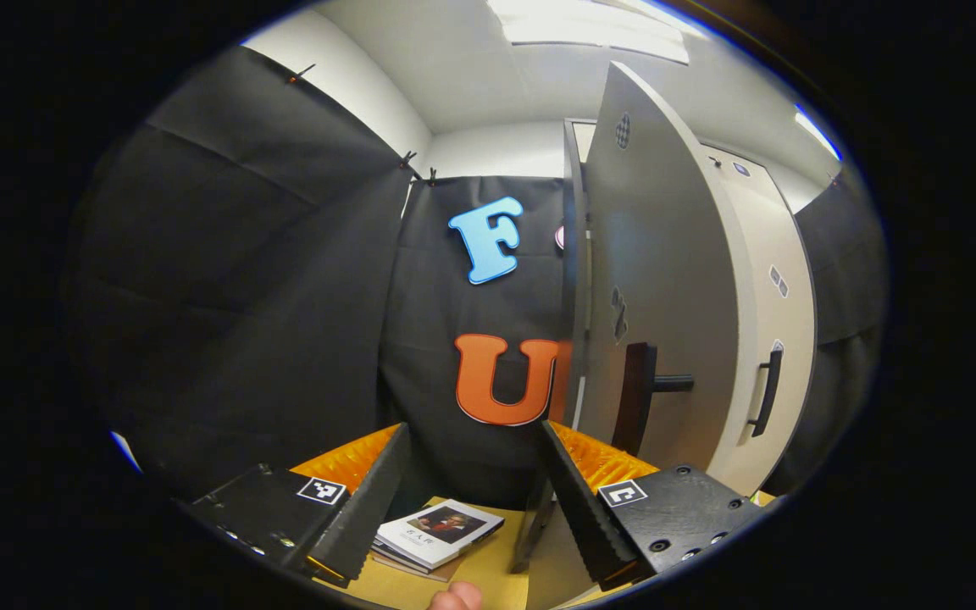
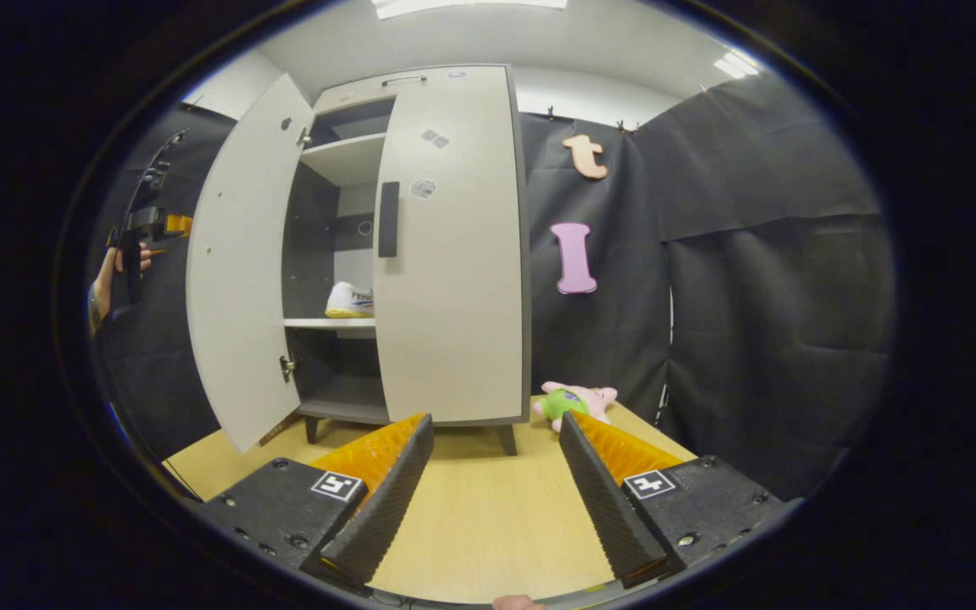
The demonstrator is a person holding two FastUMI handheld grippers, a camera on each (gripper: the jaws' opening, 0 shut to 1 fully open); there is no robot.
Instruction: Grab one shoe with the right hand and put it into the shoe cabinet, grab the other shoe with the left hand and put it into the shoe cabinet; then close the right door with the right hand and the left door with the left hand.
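Left gripper, jaws apart and empty, sits behind the open left door; push its outer face evenly until it shuts. Right gripper, also apart, faces the closed right door. A shoe rests on the shelf inside

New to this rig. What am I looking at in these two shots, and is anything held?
No robot: a person holds a two-finger gripper in each hand, each carrying a fisheye camera. The left gripper view looks past the open left gripper at the left door, open, with books on the table. The right gripper view shows the open right gripper, the cabinet with its right door shut, a shoe on a shelf, and a plush toy. Nothing is held.
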